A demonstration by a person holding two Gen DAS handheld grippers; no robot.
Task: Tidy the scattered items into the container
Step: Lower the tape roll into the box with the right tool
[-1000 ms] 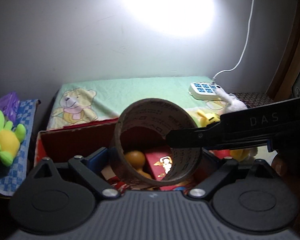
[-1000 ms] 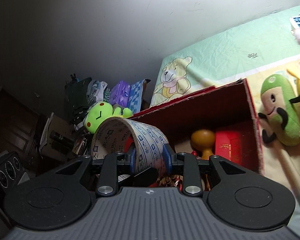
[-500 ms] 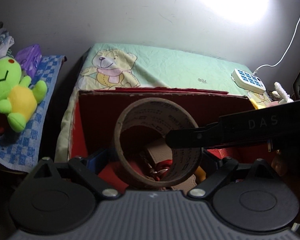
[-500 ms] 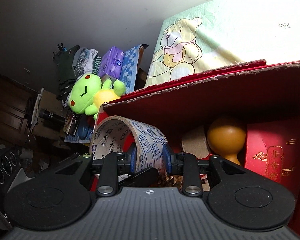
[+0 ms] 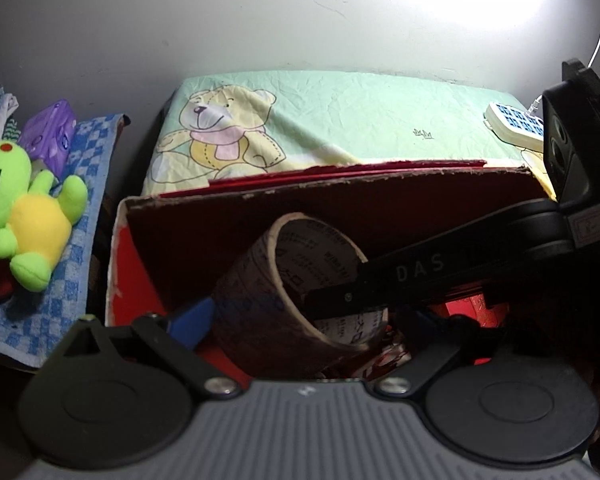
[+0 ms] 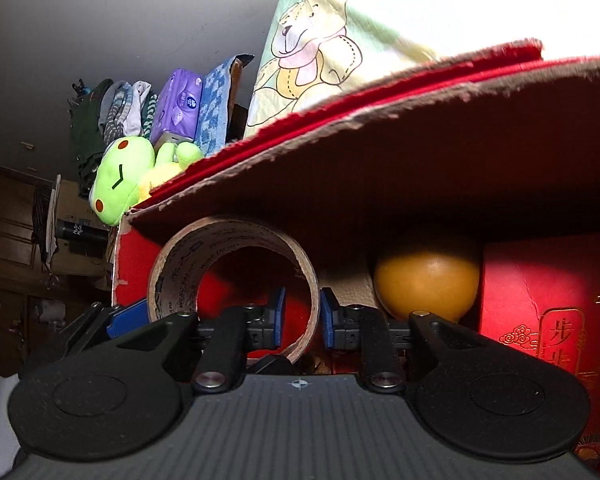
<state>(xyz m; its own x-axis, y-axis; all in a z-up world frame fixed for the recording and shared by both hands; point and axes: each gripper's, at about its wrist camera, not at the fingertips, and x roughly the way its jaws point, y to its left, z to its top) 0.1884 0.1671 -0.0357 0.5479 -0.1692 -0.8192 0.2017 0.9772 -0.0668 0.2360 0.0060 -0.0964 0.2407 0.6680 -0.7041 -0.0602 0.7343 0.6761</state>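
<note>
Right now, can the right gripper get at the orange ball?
Probably not: the right gripper is shut on the tape roll, jaws taken. The orange ball sits beside it in the red box, unobstructed.

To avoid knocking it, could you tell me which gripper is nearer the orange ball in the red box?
Right. The right gripper pinches the tape roll wall just beside the orange ball; the left gripper straddles the roll, farther away.
</note>
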